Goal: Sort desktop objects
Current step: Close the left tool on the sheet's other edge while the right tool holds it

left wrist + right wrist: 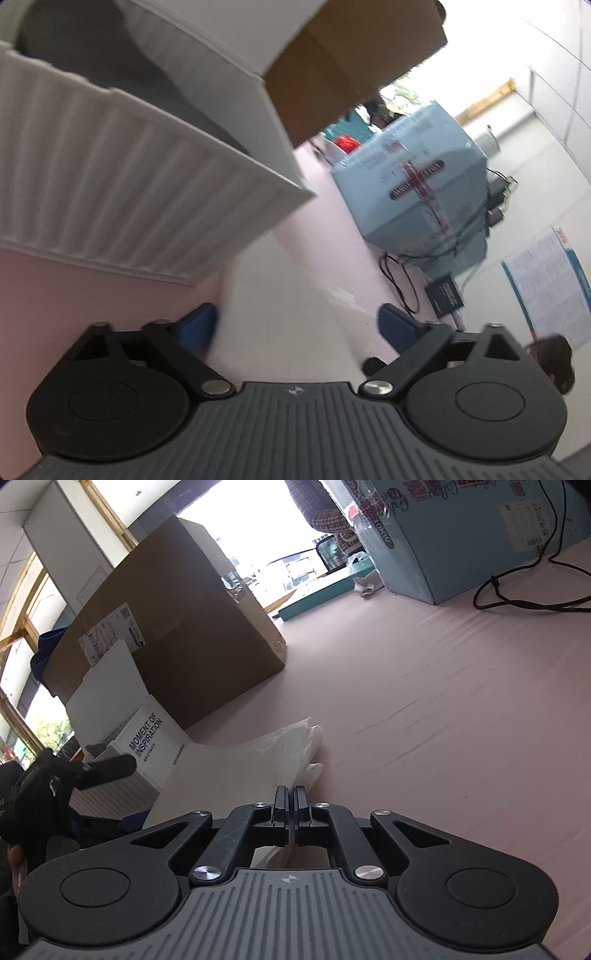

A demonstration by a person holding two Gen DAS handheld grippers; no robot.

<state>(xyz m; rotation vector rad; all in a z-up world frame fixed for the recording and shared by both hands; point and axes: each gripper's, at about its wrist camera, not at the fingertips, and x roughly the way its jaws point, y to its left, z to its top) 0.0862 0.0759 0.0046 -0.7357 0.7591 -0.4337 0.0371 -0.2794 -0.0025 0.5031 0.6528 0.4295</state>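
A pale pink tabletop (443, 709) fills most of what I see, matte and faintly creased, running back to a bright window with wooden frames (110, 513). White walls and a tiled ceiling close the room; a printed poster (546, 284) hangs on one wall.

A large brown cardboard box (177, 638) stands on the table to my left, shipping labels on its side. Farther back sits a light blue carton (417, 177) with a red taped cross, and a black cable (517, 594) loops on the pink surface just beside it. Someone in a checked garment (325, 509) is behind that carton.

Close to my left gripper (295, 325) stands an open white box (122, 184) with ribbed walls, printed "MOMENT OF INSPIRATION" in the right view. That gripper's blue-padded fingers (195, 328) are spread wide with nothing between them, over something white and blurred.

My right gripper (291, 805) is clamped tight on the edge of a thin white sheet (229, 771), which lies on the table against the white box. Crumpled white tissue (306, 738) touches the sheet's far edge.
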